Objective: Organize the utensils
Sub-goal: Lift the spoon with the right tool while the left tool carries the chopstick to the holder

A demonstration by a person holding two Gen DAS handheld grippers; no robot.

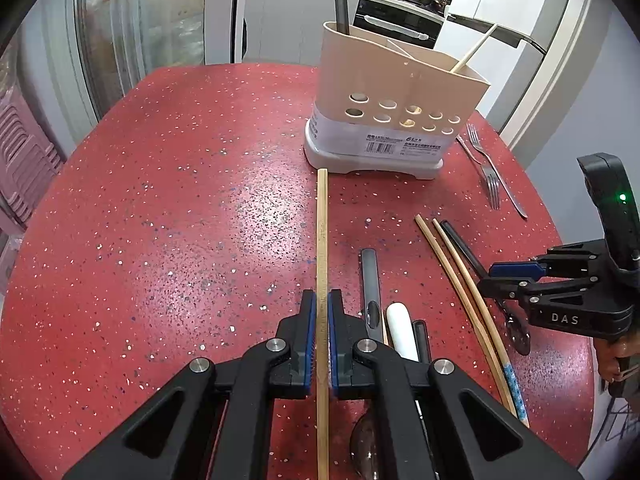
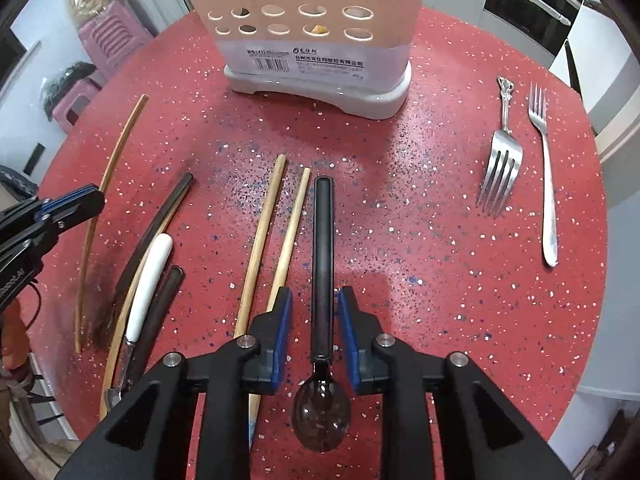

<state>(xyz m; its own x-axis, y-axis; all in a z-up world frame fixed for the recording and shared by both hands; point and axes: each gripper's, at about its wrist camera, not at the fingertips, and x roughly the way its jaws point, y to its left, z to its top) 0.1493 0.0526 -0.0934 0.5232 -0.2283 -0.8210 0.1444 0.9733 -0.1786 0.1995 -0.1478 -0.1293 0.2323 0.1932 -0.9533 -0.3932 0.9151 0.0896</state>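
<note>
Left gripper (image 1: 322,312) is clamped tight on a wooden chopstick (image 1: 322,232), its far tip just short of the beige utensil holder (image 1: 396,92) on the red table (image 1: 168,184). Moving right: the right gripper (image 2: 314,312) straddles the black spoon (image 2: 322,264), jaws slightly apart, pads clear of the handle. Farthest right, two forks (image 2: 500,168) lie flat.

Red speckled table (image 2: 440,240): utensil holder (image 2: 320,76), two forks (image 2: 500,168), chopsticks (image 2: 264,232), dark spoon (image 2: 322,264).
</note>
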